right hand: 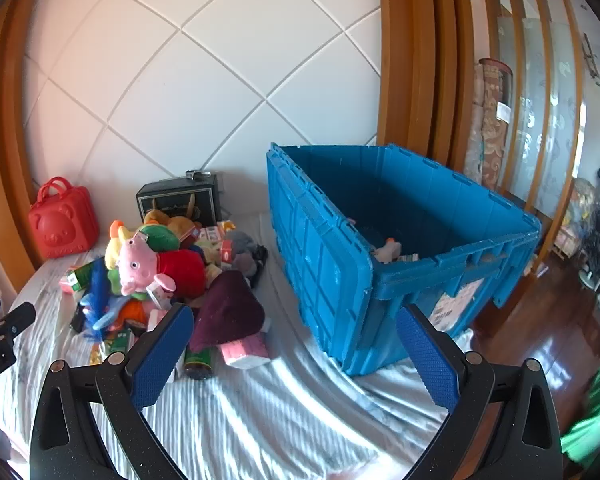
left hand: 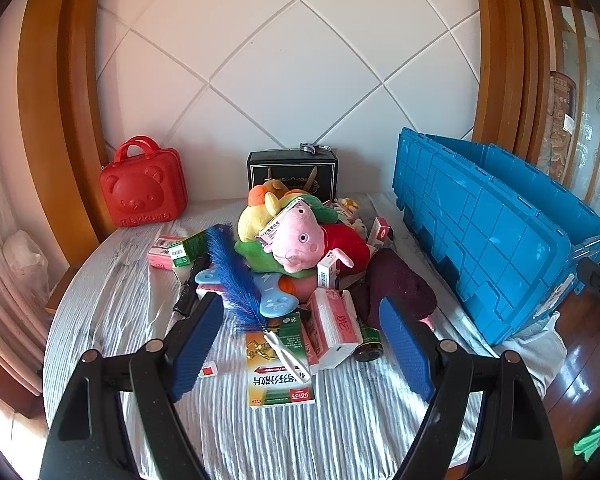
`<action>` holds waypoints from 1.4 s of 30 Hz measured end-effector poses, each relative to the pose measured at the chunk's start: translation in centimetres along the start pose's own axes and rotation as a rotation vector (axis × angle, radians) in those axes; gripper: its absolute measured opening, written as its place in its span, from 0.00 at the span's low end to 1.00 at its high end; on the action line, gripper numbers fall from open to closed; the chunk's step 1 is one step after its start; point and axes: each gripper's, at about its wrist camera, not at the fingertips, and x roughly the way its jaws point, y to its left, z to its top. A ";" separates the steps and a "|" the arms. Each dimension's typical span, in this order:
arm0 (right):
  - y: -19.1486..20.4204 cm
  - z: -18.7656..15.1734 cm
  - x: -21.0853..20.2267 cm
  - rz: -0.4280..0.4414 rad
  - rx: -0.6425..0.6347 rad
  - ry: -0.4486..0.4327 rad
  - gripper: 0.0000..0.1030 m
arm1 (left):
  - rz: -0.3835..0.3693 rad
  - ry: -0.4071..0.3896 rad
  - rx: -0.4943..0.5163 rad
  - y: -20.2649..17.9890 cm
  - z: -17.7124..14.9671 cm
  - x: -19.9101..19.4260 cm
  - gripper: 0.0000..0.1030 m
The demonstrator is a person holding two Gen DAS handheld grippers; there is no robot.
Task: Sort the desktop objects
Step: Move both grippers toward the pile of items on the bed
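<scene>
step: early in the sort, by my read; pile (left hand: 296, 264) still heaped, blue crate (right hand: 332, 264) holds few items
left gripper (left hand: 300, 344): jaws apart, empty, over the medicine box (left hand: 280, 372)
right gripper (right hand: 296, 352): jaws apart, empty, between pile and crate
next: you'd close on one loose item
obstruction: blue feather (left hand: 232, 276) lies across that box; pink pig plush (left hand: 300, 240) tops the heap

Daylight is brightening both views; fisheye distortion is bending the edges, glare is gleaming on the wooden floor (right hand: 540, 332) at lower right.
</scene>
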 end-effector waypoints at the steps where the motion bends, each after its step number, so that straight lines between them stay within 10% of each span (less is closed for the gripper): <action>1: 0.1 0.0 0.1 0.000 0.001 0.002 1.00 | 0.002 0.003 -0.001 0.2 -0.1 0.1 0.78; 14: 1.3 -0.9 3.6 0.039 -0.020 0.086 1.00 | 0.084 0.107 -0.075 4.2 -1.4 4.2 0.78; 27: 4.2 -3.7 19.0 0.232 -0.110 0.363 1.00 | 0.363 0.414 -0.296 13.6 -6.6 13.8 0.78; 42: 7.7 -5.6 25.7 0.247 -0.187 0.510 1.00 | 0.323 0.620 -0.338 17.4 -11.5 24.3 0.78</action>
